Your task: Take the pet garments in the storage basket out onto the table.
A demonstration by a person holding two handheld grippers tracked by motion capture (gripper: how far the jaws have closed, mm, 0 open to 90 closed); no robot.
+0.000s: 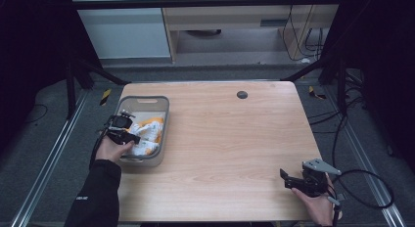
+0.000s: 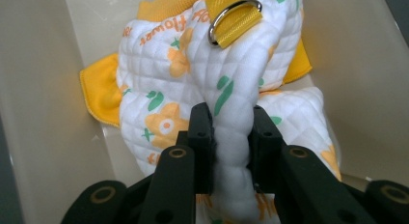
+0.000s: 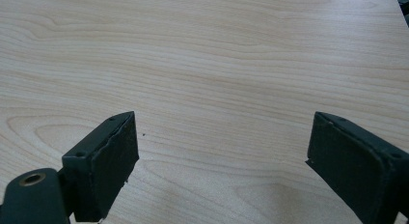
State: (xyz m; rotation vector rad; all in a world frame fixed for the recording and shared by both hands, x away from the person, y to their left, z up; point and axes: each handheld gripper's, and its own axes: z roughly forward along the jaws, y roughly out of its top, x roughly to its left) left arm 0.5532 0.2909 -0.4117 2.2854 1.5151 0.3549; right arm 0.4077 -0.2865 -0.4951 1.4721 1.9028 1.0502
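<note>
I am pinching a fold of the quilted cloth (image 2: 231, 89) with the left gripper (image 2: 230, 137), its fingers (image 2: 200, 132) pressed into the padding from both sides. The cloth, white with orange flowers, yellow trim and a metal ring (image 2: 235, 19), is lying bunched inside the grey bin (image 1: 164, 120) at the left of the bench (image 1: 235, 139). I judge I am at the grasp step of taking it out; the next move calls for lifting it straight up clear of the bin's walls. The right gripper (image 1: 291, 179) is waiting at the near right corner, fingers spread wide over bare wood.
</note>
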